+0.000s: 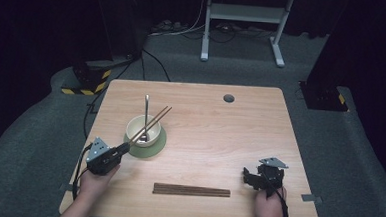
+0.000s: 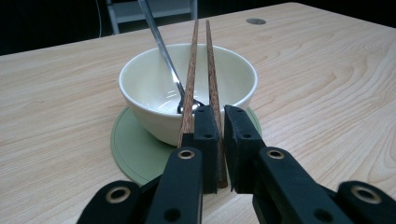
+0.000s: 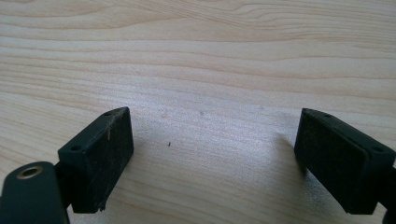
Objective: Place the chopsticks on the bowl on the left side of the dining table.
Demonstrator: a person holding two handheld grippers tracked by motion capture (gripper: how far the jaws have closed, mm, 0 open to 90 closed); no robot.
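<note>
High view: left gripper (image 1: 124, 148) at near left of the wooden table (image 1: 260, 122), clamped on 1 pair of brown chopsticks (image 1: 152, 122) that slant up and across the cream bowl (image 1: 144, 130). Bowl sits on a green round coaster (image 1: 155, 149); a metal spoon (image 1: 146, 111) stands inside it, handle leaning on the far rim. A 2nd pair of chopsticks (image 1: 191, 190) lies flat near the front edge, between the 2 hands, untouched. Right gripper (image 1: 253, 177) rests at near right, holding nothing.

Left gripper view: jaws closed on the near ends of the chopsticks (image 2: 201, 79), 2 sticks running over the bowl (image 2: 187, 88) rim beside the spoon (image 2: 163, 56); tips out past the far rim.

Right gripper view: jaws spread wide over bare table (image 3: 210, 70).

Progress, my read: 1st pair is about placed on the bowl but not let go yet; 2nd pair is left to handle.
</note>
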